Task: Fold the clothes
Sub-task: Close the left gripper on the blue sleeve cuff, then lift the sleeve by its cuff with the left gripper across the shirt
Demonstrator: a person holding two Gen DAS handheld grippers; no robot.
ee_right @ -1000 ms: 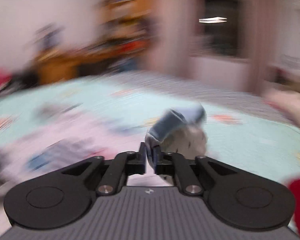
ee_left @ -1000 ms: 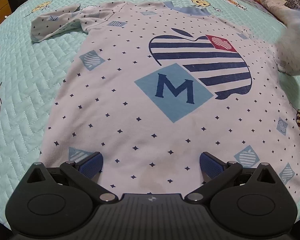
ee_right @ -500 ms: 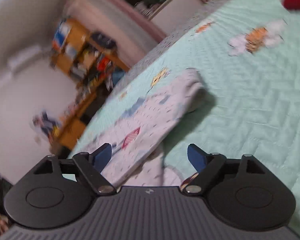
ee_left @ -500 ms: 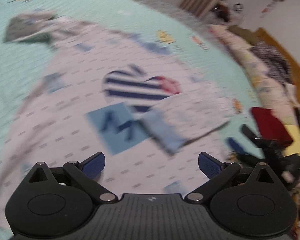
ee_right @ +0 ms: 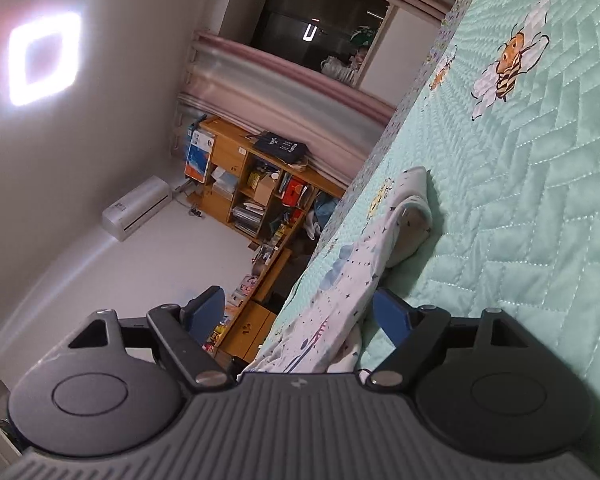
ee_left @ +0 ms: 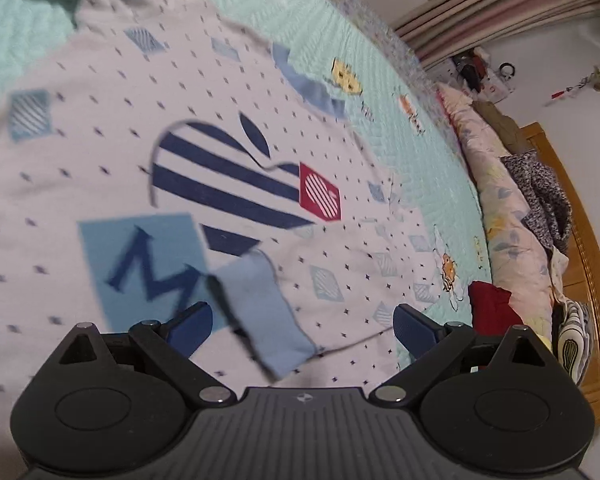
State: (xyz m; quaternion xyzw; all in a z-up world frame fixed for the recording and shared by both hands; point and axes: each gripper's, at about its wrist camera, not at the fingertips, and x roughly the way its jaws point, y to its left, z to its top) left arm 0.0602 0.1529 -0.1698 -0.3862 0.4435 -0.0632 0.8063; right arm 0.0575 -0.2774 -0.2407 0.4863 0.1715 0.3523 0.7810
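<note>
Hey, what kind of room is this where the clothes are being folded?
Most likely a bedroom. The white printed T-shirt lies on a bed covered by a mint-green quilted bedspread with bee prints, beside a wooden headboard, and a wooden bookshelf full of books stands against the wall.

Both fisheye views are evenly lit by indoor light, with straight lines bowing toward the rounded dark corners. In the right wrist view a square ceiling lamp [ee_right: 44, 58] glares to blown-out white, and below it the wooden shelf [ee_right: 256, 192] is sharp. In the left wrist view the T-shirt [ee_left: 100, 160] print is smeared by motion blur, and its folded sleeve casts a soft shadow.
</note>
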